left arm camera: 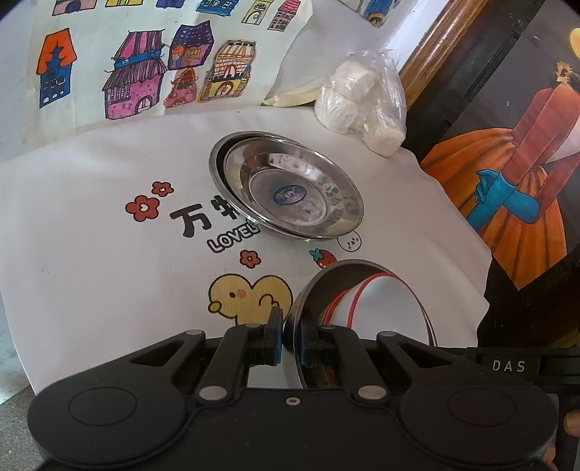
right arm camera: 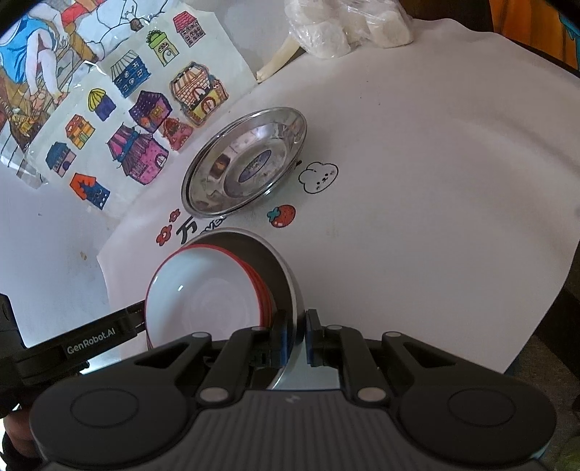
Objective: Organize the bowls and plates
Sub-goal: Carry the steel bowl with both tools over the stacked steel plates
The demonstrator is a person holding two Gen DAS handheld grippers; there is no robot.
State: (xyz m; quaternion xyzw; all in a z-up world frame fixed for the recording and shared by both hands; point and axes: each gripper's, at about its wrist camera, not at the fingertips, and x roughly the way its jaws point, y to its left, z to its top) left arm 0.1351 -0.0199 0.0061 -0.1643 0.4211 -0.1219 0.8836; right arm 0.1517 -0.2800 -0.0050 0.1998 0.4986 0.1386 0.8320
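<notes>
A steel bowl holds a nested stack of white bowls with red rims. My left gripper is shut on the steel bowl's rim on its left side. The right gripper is shut on the opposite rim of the same steel bowl, with the white bowls to its left. Each gripper's body shows at the edge of the other's view. Farther back, two stacked steel plates rest on the white printed cloth.
A plastic bag of white blocks lies at the cloth's far edge. Beside it lies a sheet with drawn houses. A pumpkin picture and a wooden frame stand to the right.
</notes>
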